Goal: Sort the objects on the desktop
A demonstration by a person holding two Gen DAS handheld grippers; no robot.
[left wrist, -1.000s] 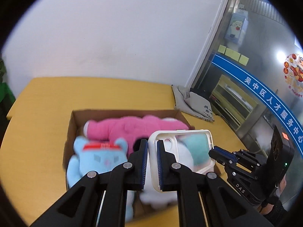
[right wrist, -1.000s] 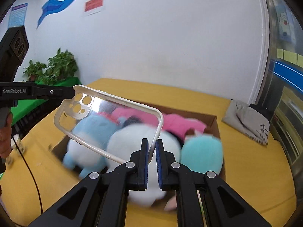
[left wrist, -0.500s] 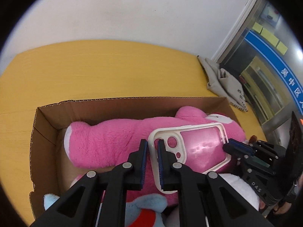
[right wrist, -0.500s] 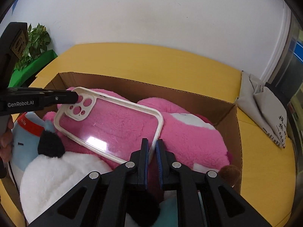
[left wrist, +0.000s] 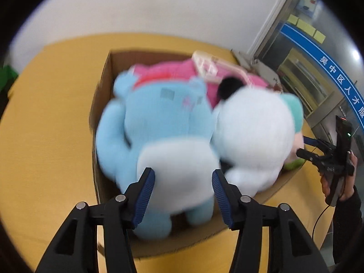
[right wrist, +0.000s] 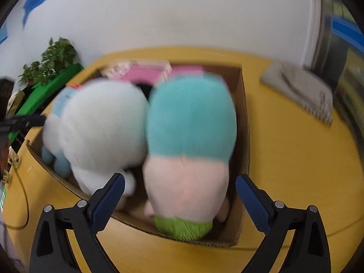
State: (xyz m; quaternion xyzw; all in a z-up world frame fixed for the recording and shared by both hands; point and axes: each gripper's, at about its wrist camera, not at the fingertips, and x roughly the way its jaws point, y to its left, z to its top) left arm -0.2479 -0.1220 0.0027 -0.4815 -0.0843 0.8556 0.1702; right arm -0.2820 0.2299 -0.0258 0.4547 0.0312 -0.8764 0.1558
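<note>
A cardboard box (left wrist: 107, 72) (right wrist: 242, 104) on the yellow table holds plush toys: a blue one (left wrist: 163, 125), a white one (left wrist: 252, 134) (right wrist: 100, 132), a teal and pink one (right wrist: 191, 141) and a pink one (left wrist: 168, 70). The clear phone case (left wrist: 213, 68) (right wrist: 136, 70) lies on the pink plush at the far end of the box. My left gripper (left wrist: 183, 191) is open and empty, near the blue plush. My right gripper (right wrist: 179, 198) is open and empty, in front of the teal plush. The right gripper also shows in the left wrist view (left wrist: 309, 150).
A grey folded cloth (right wrist: 300, 91) lies on the table (right wrist: 295, 159) to the right of the box. Green plants (right wrist: 50, 61) stand beyond the table's left edge. A glass door with a blue band (left wrist: 318, 63) is at the right.
Both grippers let go of the phone case, opened and pulled back from the box. The case now rests on the pink plush at the far end.
</note>
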